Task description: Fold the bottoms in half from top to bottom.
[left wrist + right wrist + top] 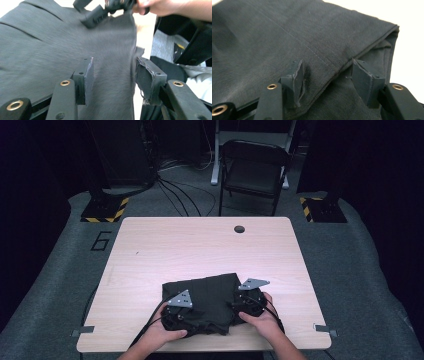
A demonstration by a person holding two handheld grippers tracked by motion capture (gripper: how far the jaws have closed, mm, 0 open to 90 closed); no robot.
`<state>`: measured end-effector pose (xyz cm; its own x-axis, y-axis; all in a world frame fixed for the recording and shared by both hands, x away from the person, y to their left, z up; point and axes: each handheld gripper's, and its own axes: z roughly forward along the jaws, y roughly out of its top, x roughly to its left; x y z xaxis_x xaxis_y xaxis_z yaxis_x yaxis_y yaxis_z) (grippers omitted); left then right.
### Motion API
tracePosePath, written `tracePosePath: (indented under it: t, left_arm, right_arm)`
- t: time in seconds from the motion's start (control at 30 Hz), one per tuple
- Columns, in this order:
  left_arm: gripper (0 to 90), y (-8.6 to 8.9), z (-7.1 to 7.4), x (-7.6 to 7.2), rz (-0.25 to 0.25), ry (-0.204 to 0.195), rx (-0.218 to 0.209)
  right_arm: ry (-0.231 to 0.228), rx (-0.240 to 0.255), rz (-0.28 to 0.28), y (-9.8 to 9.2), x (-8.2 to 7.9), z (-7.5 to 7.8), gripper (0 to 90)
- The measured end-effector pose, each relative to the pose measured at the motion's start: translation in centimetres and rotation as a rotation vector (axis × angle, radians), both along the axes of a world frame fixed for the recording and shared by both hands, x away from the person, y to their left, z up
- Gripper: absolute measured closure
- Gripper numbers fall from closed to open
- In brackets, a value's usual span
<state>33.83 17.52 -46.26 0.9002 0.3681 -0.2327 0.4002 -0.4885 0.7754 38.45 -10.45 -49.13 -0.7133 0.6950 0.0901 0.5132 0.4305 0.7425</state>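
Currently a folded dark cloth (207,300) lies on the near half of the wooden table (200,245), close to the edge where the person stands. Both hands come in from the near side, each holding a gripper over the cloth: the left gripper (179,312) sits on the cloth's near left part, the right gripper (249,302) on its right side, and the two are apart with bare cloth between them. Seen from the left gripper view, the left gripper (113,75) has its jaws spread, with a strip of the cloth (62,45) running up between them; the pads do not press on it. The right-hand pad (147,80) is worn, its covering frayed at the edge. Farther off in that view the right hand (160,6) and its gripper rest on the far edge of the cloth. Seen from the right gripper view, the right gripper (325,75) also stands spread, straddling a stitched fold edge of the cloth (287,32); the cloth lies between the pads without being pinched. Behind the table a folding chair (255,170) stands on the grey floor (60,285).
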Motion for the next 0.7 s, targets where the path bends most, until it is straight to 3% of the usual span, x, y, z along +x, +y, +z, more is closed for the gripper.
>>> tracePosePath:
  t: [0.13, 0.27, 0.4, 0.5, 0.53, 0.7]
  left_arm:
    - [48.1, 2.1, 1.1, 0.4, 0.097, -0.042, 0.003]
    - [46.8, 4.0, 0.6, 0.9, 0.207, -0.062, 0.041]
    - [46.1, 5.3, -1.2, 0.9, 0.236, -0.020, 0.090]
    - [46.1, 5.7, -2.0, 0.6, 0.238, -0.003, 0.095]
    - [46.1, 5.7, -2.2, 0.6, 0.245, -0.018, 0.095]
    - [46.0, 5.8, -2.5, 0.5, 0.242, -0.013, 0.111]
  right_arm:
    - [0.008, -0.033, 0.014, 0.3, 0.0, -0.4, 42.7]
    - [-0.005, -0.047, 0.015, 0.4, -0.1, -0.4, 42.7]
    - [-0.008, -0.036, 0.012, 0.2, -0.5, 0.0, 42.5]
    - [-0.012, -0.027, 0.037, 0.1, -0.7, 0.2, 42.0]
    - [-0.014, -0.029, 0.039, 0.1, -0.8, 0.2, 41.9]
    - [-0.005, -0.031, 0.060, 0.2, -1.6, 0.1, 41.6]
